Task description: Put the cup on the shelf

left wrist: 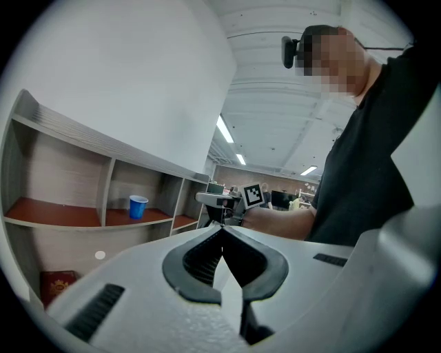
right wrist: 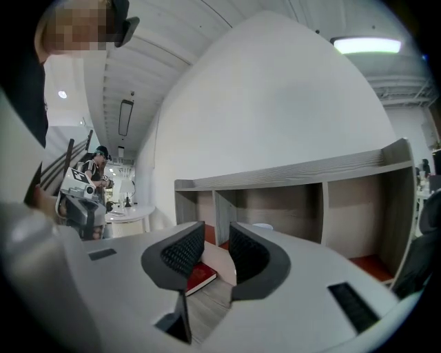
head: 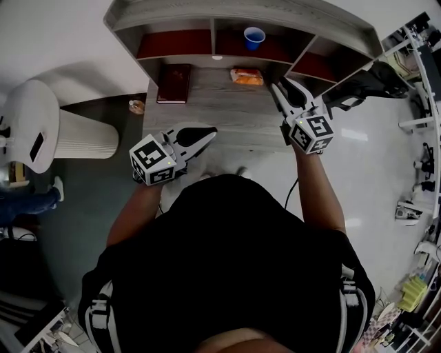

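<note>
While the blue plastic cup (head: 254,37) stands upright on the red-brown floor of the middle compartment of the grey wood-grain shelf unit (head: 241,15), at the top centre of the head view, neither gripper touches it. The left gripper (head: 209,132) sits left of centre, its tips over the lower edge of the grey wood-grain worktop (head: 220,110). Its own view shows the jaws closed tip to tip with nothing between them, and the cup small at the left middle of that frame, well apart from them. The right gripper (head: 278,88) is right of centre and points up the frame toward the shelf unit. In its own view the jaws stand a little apart, a narrow gap holding nothing, and through the gap show the worktop and a corner of the dark red hardcover book (head: 173,83). That book lies flat at the worktop's upper left, just below the left compartment. An orange wrapped packet (head: 247,76) lies on the worktop below the middle compartment, just left of the right gripper's tips. The person's black shirt (head: 227,262) fills the lower half of the head view
</note>
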{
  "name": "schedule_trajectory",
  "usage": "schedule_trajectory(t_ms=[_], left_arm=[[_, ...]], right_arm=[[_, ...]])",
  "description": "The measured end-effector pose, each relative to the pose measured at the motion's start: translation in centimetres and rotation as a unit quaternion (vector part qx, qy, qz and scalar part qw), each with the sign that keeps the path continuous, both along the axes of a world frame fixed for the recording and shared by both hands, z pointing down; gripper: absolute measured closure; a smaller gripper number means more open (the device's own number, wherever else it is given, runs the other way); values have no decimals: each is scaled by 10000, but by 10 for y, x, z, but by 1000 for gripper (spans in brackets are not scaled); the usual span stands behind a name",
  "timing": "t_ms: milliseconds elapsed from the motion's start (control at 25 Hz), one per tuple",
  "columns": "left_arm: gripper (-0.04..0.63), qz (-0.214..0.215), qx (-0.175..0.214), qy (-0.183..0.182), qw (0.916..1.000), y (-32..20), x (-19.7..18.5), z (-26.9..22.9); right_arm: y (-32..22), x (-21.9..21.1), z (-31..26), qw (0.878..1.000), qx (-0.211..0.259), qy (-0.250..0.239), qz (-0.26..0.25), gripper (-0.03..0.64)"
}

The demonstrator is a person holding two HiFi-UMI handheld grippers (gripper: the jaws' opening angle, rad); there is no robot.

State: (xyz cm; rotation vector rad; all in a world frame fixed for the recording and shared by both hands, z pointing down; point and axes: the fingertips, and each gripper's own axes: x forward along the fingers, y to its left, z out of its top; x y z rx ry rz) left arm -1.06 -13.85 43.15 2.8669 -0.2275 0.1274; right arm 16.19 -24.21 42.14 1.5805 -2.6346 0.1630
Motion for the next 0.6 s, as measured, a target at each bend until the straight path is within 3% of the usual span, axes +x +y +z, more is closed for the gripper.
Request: schedule_trajectory(t_ms=[120, 600], left_arm=[[580, 25, 3, 11, 10000, 1, 2, -1], [580, -55, -24, 15, 10000, 7, 8, 0]], right_arm=[[11, 3, -3, 9999, 146, -13, 79, 558], [42, 15, 11, 9990, 102, 363, 232, 575]])
